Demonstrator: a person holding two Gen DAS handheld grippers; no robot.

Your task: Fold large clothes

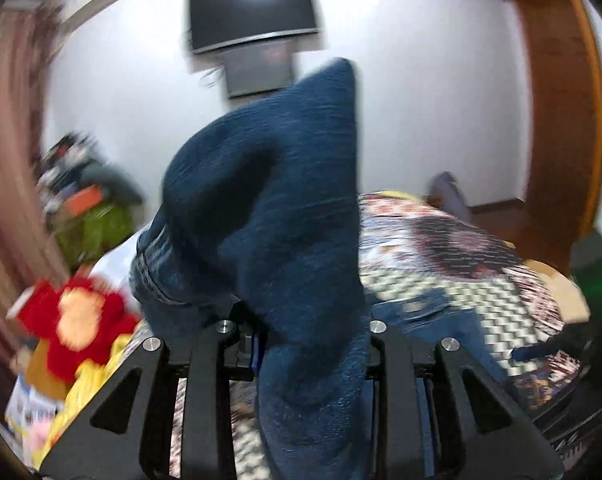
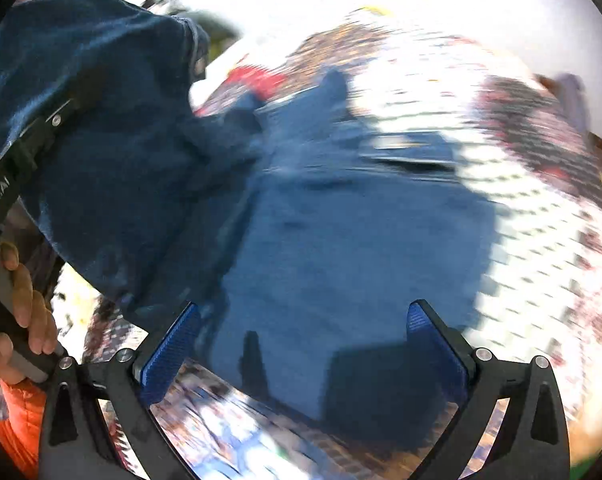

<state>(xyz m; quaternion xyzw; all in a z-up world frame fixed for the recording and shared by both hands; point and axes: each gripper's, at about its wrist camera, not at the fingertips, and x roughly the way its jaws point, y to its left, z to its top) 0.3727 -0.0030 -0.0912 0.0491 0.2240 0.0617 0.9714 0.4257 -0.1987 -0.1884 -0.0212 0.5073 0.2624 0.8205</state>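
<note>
A pair of dark blue jeans [image 1: 285, 216] is draped up over my left gripper [image 1: 301, 344], which is shut on the denim and lifts it above the bed; its fingertips are hidden by the cloth. In the right wrist view the jeans [image 2: 341, 240] lie spread on the patterned bedspread [image 2: 521, 200], with one end raised at the left by the left gripper [image 2: 41, 128]. My right gripper [image 2: 305, 320] is open, its blue pads [image 2: 173, 348] just above the near edge of the jeans, holding nothing.
The bed carries a checkered and floral bedspread [image 1: 461, 264]. A red and yellow plush toy [image 1: 77, 316] lies at the bed's left side. A wall TV [image 1: 253, 8], a wooden door frame [image 1: 561, 100] and a clutter pile [image 1: 85, 192] stand behind.
</note>
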